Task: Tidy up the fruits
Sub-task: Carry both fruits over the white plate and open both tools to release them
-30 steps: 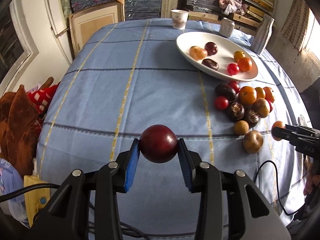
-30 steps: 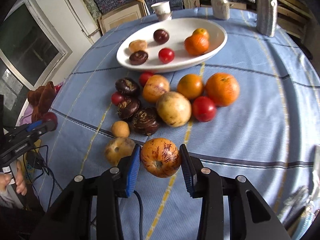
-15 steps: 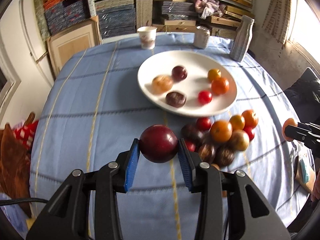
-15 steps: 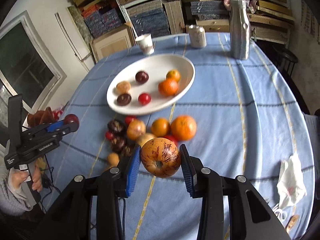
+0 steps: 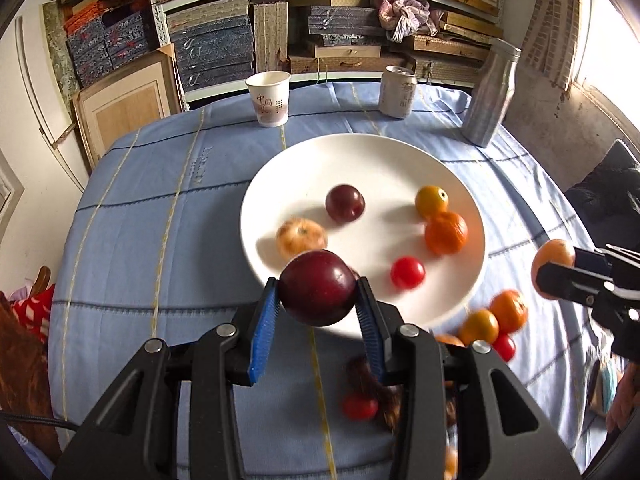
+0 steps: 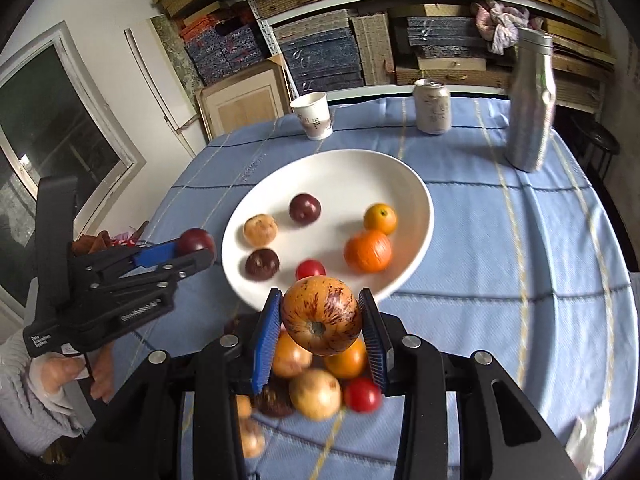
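- Left wrist view: the left gripper [image 5: 318, 300] is clamped on a dark red, smooth round plum [image 5: 318, 294], its blue ribbed pads pressing either side; the plum hangs above the near rim of the wide white ceramic plate [image 5: 360, 160], which I judge is where it will be set down.
- The hold is across the plum's widest part, probably so the round skin cannot slip out.
- In the plate lie five fruits, all apart or nearly so: a smaller dark plum [image 5: 345, 203], a pale speckled round fruit [image 5: 301, 236], a small yellow-orange citrus [image 5: 431, 201] just touching a larger wrinkled orange mandarin [image 5: 445, 232], and a small red tomato [image 5: 407, 273].
- At the right edge the right gripper [image 5: 554, 258] carries an orange fruit, beside the plate.
- Loose fruits still lie on the blue checked tablecloth [image 5: 160, 220] near the plate (blurred, so kinds are hard to tell).
- Right wrist view: the right gripper is closed on an orange, red-streaked round fruit [image 6: 319, 320], held just short of the plate's near rim, over a heap of unsorted fruit [image 6: 316, 394] on the cloth.
- Here the plate shows a sixth item, a dark brown round fruit [image 6: 262, 264], hidden behind the held plum in the other view.
- A paper cup [image 6: 314, 114], a drink can [image 6: 432, 106] and a silver metal bottle [image 6: 530, 100] stand beyond the plate, well clear.
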A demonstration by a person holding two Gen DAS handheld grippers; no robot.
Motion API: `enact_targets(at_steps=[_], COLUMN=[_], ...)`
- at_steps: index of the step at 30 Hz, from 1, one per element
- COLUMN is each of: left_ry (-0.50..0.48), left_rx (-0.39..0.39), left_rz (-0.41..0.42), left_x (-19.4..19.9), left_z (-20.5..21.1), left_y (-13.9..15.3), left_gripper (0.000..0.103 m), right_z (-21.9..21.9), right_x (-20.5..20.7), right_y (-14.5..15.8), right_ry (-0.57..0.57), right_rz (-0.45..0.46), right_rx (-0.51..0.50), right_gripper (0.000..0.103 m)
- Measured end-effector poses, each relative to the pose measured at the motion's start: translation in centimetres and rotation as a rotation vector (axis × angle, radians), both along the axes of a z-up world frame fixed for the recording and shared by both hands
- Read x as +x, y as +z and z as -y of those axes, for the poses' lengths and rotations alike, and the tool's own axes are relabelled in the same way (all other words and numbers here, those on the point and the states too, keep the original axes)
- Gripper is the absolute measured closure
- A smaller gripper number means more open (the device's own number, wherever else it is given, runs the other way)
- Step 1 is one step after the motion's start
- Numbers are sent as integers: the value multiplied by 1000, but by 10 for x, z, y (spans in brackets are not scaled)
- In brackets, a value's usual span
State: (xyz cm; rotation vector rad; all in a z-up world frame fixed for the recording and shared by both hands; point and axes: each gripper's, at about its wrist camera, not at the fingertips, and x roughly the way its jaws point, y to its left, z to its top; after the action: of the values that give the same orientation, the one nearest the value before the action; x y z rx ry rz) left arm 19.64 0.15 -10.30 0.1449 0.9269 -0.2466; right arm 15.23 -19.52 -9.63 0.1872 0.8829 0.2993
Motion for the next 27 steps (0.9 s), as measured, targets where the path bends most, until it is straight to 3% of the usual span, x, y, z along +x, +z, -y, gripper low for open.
enact_targets(at_steps=[13, 27], left_ry=[31, 68], left_rx=[-13, -21], left_rz=[-12, -73], left_x=[93, 125], left_z=[9, 9], left_y=[-20, -56], left_gripper=[65, 64], right_z=[-28, -46], right_x=[82, 120], right_y=[-16, -65], right_ry=[53, 66], right_rz=[5, -90], right_rx=[-33, -78], right_gripper=[63, 63])
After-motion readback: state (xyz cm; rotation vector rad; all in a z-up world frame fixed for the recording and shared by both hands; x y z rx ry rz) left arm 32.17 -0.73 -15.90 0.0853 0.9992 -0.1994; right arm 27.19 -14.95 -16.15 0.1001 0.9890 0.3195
